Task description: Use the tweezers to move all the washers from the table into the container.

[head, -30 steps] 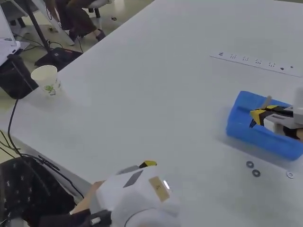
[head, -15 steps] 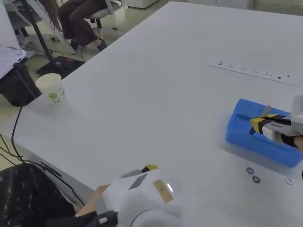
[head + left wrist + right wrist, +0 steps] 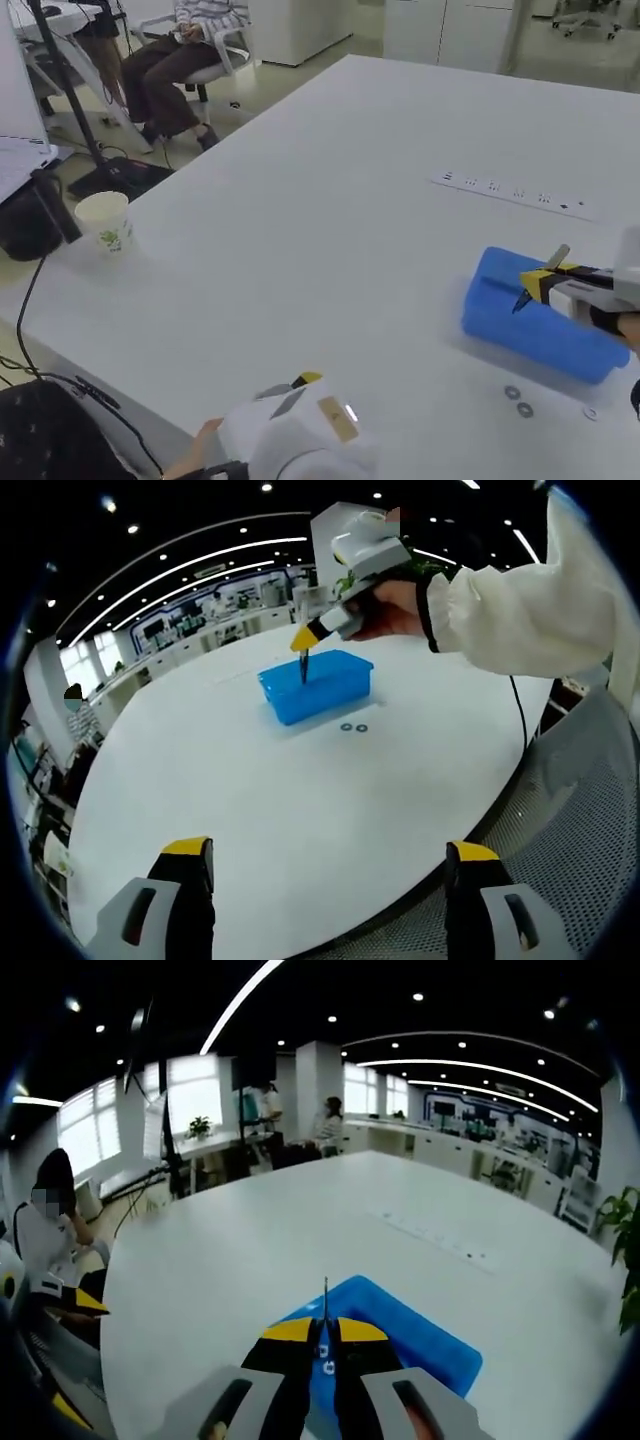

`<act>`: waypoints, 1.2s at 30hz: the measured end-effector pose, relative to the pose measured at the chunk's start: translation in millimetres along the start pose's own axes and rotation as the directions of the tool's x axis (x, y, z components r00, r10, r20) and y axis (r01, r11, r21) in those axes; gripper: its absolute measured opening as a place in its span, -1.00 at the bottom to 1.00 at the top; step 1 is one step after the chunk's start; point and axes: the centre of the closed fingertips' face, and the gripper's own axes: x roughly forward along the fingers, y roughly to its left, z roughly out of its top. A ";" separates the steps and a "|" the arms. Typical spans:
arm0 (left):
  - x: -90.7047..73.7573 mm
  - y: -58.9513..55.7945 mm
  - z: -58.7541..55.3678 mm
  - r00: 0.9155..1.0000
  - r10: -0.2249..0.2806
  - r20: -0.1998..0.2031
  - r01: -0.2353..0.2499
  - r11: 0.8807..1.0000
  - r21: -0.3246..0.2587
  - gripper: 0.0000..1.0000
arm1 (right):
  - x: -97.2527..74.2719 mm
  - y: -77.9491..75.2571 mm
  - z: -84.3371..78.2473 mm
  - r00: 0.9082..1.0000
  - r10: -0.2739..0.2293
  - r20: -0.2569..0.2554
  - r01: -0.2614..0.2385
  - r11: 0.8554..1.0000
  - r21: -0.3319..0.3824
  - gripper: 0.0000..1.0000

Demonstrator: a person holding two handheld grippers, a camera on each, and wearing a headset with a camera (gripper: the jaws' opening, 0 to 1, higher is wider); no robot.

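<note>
Fingers [image 3: 288,1331] of the right gripper [image 3: 323,1329] clench the tweezers [image 3: 325,1305] above the table [image 3: 330,220], over its blue container [image 3: 510,335]; the left gripper [image 3: 328,850] hangs released at the container's eight o'clock. Three washers [image 3: 512,393] lie at its six o'clock. Likely mid-transfer; next, the tips must drop onto a washer.

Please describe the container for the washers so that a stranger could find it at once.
Look at the white table, at its right side, beside the washers. The container is a low rectangular tray, and it alone is bright blue; the cup and power strip are white.
</note>
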 end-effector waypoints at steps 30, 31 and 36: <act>-2.2 -4.9 3.1 1.000 -0.017 0.025 0.016 1.000 0.016 0.96 | -38.4 33.7 -15.2 0.999 0.028 0.034 -0.029 0.999 0.016 -0.94; -2.2 -4.9 3.1 1.000 -0.016 0.025 0.016 1.000 0.017 0.96 | -38.1 34.0 -17.6 0.999 0.029 0.028 -0.030 0.999 0.016 -0.94; -1.6 -5.0 2.2 1.000 -0.016 0.017 0.015 1.000 0.023 0.95 | -36.1 32.9 -32.3 0.999 0.034 0.002 -0.034 0.999 0.020 -0.94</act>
